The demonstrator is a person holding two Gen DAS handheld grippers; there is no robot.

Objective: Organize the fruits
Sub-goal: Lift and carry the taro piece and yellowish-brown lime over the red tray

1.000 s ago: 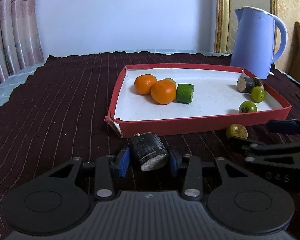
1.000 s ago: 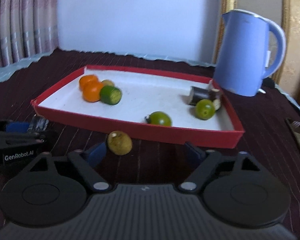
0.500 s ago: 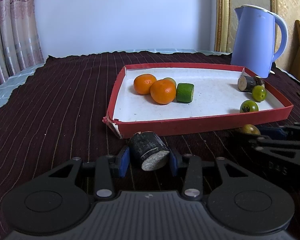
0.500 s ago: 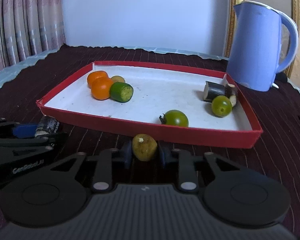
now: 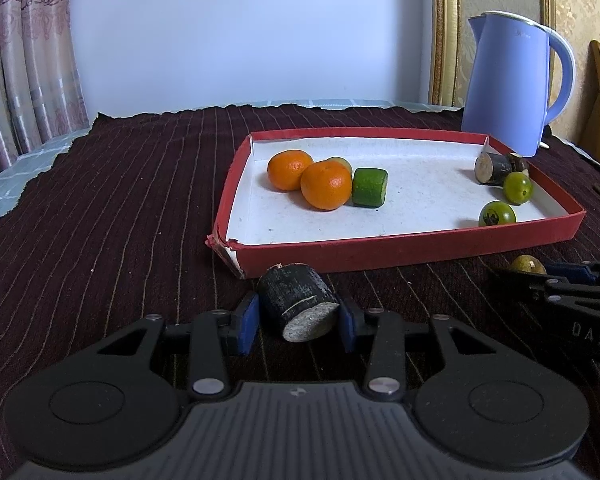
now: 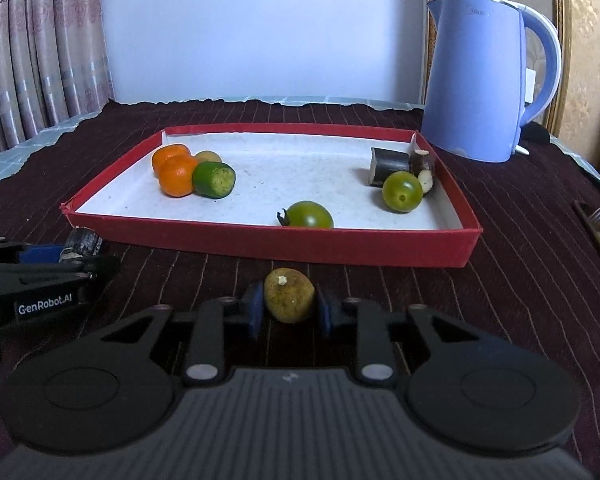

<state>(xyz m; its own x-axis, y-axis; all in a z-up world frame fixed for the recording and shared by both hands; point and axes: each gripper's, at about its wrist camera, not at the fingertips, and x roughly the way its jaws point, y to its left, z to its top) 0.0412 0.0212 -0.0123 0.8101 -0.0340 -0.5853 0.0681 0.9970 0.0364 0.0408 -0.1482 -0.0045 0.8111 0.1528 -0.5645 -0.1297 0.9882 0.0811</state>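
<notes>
Right now each gripper is clenched on one piece just outside the near wall of the red tray (image 5: 412, 246), both low over the dark striped cloth of the tabletop (image 5: 100, 220). The left gripper (image 5: 298, 318) pinches a dark cylindrical chunk (image 5: 300, 306) between its blue pads, pale cut face toward the camera and the body tilted; the right gripper (image 6: 289, 307) squeezes a small yellowish-brown fruit (image 6: 289, 295), stem scar up. Whether either piece rests on the cloth or is just clear of it cannot be told. Inside the tray the sorting looks well along: two oranges (image 5: 326, 184) and a green cut piece (image 5: 369, 187) sit touching at the left end, while two green tomatoes (image 6: 402, 191) and more dark chunks (image 6: 390, 166) cluster at the right end, near the blue kettle (image 6: 484, 80). To do this step well, I would raise each piece straight up until it clears the red wall before moving forward, since a low carry could catch the rim, whose left corner already looks torn. The dark chunk probably belongs with its like at the right end, so the two arms may need to cross or take turns. The round fruit will likely roll, so set it down gently against a neighbour before letting go.
</notes>
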